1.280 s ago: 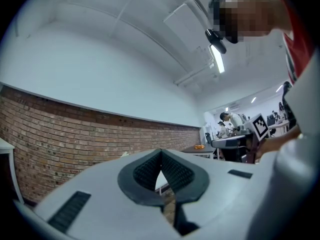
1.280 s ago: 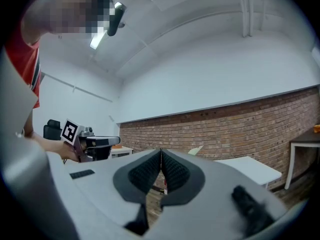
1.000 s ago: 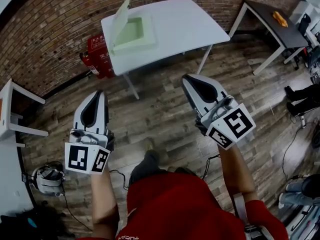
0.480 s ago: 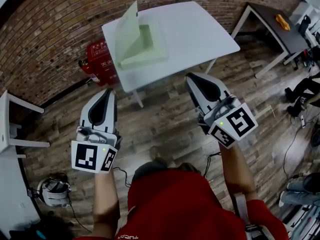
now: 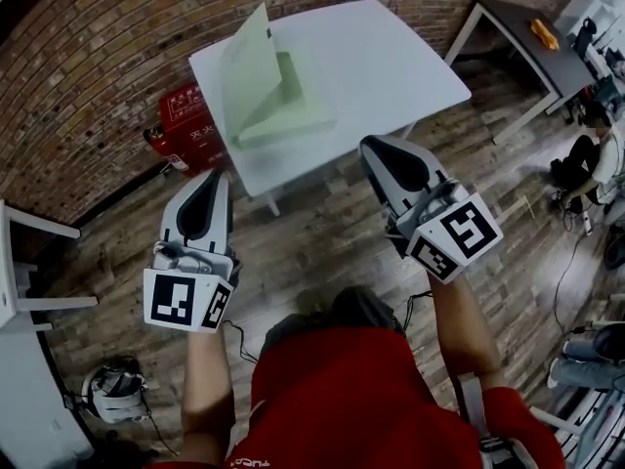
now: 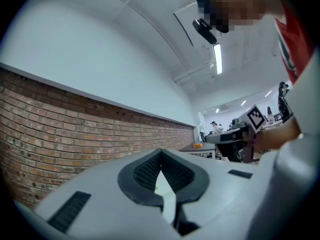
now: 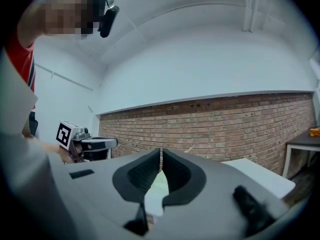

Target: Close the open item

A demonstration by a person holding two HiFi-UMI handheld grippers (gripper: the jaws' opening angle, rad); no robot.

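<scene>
The left gripper and right gripper hang over the wooden floor, jaws pressed together on nothing, while beyond them the pale green box sits, lid raised, on the white table's left part.

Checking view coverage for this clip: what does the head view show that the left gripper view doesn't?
Head view only: the green box, lid raised, on the white table, the red fire extinguisher. Left gripper view only: the ceiling light and the person's head camera. Both: the brick wall, the left gripper and right gripper, each shut and empty.
</scene>
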